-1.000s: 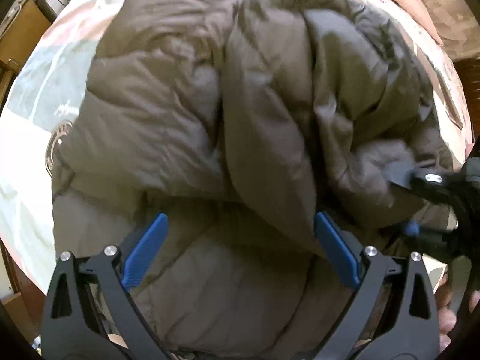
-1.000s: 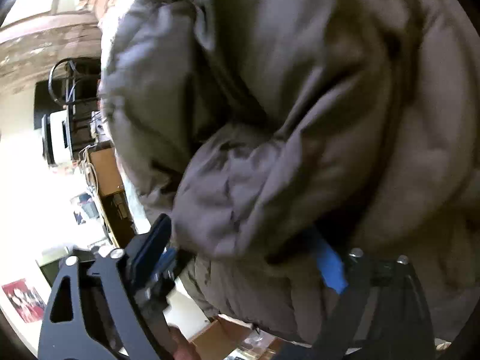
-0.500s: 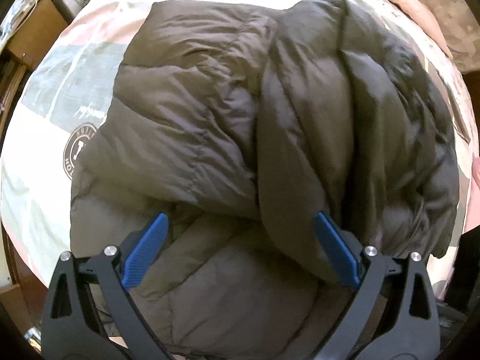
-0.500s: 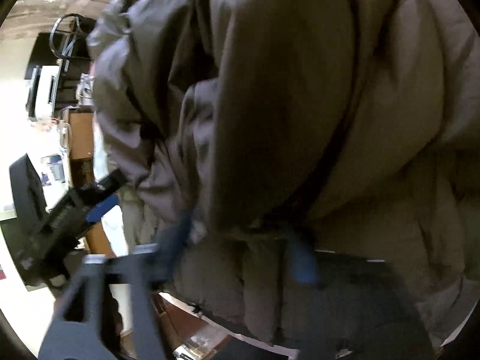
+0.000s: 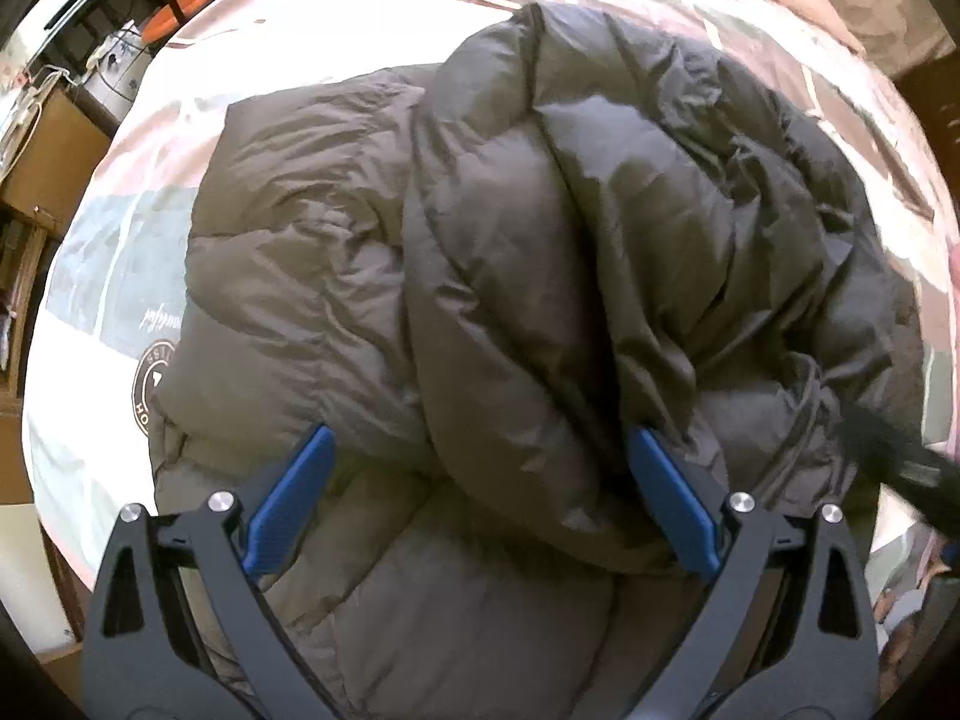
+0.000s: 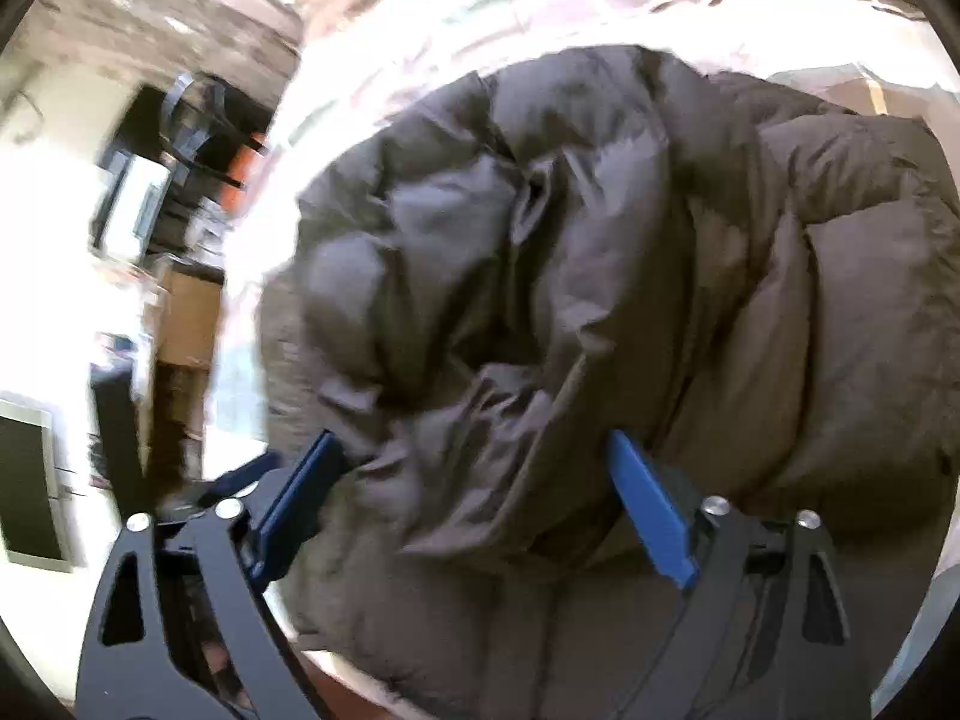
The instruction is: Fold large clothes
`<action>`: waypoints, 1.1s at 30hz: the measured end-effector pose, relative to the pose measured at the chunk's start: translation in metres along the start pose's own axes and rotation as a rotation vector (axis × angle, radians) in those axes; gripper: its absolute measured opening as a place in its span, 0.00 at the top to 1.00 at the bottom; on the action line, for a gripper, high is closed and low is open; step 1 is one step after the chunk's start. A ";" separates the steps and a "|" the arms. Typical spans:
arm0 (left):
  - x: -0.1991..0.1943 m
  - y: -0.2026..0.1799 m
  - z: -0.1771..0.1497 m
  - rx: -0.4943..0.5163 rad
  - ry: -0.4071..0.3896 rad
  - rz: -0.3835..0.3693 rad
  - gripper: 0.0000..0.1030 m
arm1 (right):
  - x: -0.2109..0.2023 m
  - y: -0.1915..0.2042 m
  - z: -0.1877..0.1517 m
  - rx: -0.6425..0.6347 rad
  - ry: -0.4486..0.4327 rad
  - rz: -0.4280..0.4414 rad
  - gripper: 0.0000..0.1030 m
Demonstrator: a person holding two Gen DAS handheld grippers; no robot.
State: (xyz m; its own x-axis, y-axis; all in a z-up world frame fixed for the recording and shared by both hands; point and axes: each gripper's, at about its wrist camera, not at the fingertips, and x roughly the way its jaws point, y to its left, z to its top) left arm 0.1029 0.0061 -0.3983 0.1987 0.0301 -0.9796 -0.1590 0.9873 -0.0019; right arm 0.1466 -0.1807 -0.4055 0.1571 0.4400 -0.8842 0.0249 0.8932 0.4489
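A big brown puffy coat (image 5: pixel 540 276) lies on a bed (image 5: pixel 138 252) with a pale sheet. The sheet has a round dark stamp (image 5: pixel 147 387) on it, peeking out at the coat's left edge. The coat is folded over on itself. One thick part lies on top of the flat part and makes a fat roll down the middle.

The left gripper (image 5: pixel 480 480) hangs just above the coat. Its two blue pads (image 5: pixel 291 501) are wide apart and hold nothing. The fat roll of the coat sits between them. It looked the same one second ago, with the pads just as wide. But now the coat looks farther off, and more of the sheet shows around it than before.

The right gripper (image 6: pixel 474 480) has changed the most. One second ago a lump of coat sat squeezed between its pads and the coat filled its whole view. Half a second ago the view was blurry. Now its blue pads (image 6: pixel 651 510) are wide apart and the coat (image 6: pixel 600 276) lies loose on the bed below them. The bright sheet (image 6: pixel 420 30) now shows behind the coat.

In the left view, a dark blurry shape (image 5: pixel 894 459) shows at the right edge, by the coat's side. I cannot tell for sure what it is. A brown box (image 5: pixel 51 162) stands beside the bed, far to the left.
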 end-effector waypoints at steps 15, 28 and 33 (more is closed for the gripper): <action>0.027 0.047 0.008 -0.080 0.060 -0.017 0.04 | -0.012 0.065 0.073 -0.095 -0.048 0.046 0.47; 0.074 0.060 -0.002 -0.119 0.125 -0.052 0.02 | 0.143 0.173 0.127 -0.447 0.090 -0.304 0.41; 0.044 0.073 0.012 -0.074 0.085 -0.053 0.02 | 0.051 0.146 0.127 -0.318 -0.058 -0.085 0.41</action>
State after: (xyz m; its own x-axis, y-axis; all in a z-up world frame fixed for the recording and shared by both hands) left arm 0.1117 0.0816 -0.4392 0.1268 -0.0387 -0.9912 -0.2223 0.9727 -0.0664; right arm 0.2836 -0.0396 -0.3683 0.2240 0.3650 -0.9037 -0.2678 0.9146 0.3030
